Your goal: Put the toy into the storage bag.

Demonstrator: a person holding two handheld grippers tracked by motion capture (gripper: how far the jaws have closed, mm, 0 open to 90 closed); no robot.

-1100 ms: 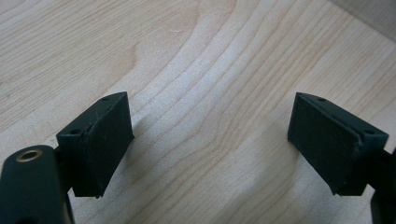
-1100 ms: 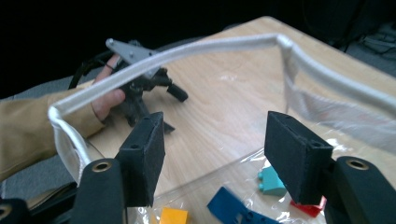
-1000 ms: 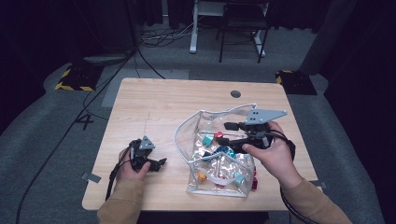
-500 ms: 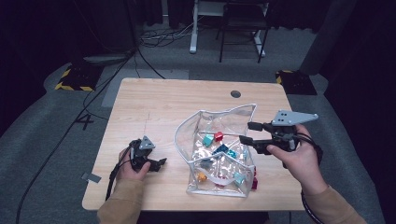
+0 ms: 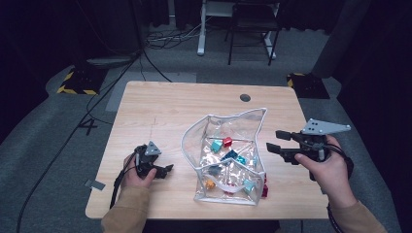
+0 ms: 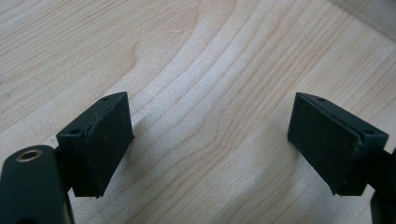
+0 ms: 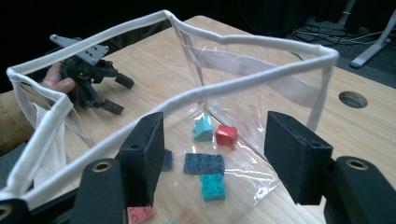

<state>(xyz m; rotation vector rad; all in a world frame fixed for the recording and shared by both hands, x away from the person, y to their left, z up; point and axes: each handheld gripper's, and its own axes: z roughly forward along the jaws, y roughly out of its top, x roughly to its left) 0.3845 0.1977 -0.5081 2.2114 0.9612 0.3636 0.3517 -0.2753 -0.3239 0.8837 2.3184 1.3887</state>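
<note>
High view gives me the clear pouch (image 5: 228,155) of coloured bricks (image 5: 221,143) mid-table (image 5: 194,102), standing open. My right gripper (image 5: 274,141) hangs just beside its right wall, jaws wide, nothing between them. My left gripper (image 5: 165,171) rests on the wood, well apart from the pouch, jaws spread and empty.

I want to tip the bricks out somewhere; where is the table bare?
Bare wood lies between the clear bag and the table far edge, and between bag and left gripper. Crowded inside the bag.
</note>
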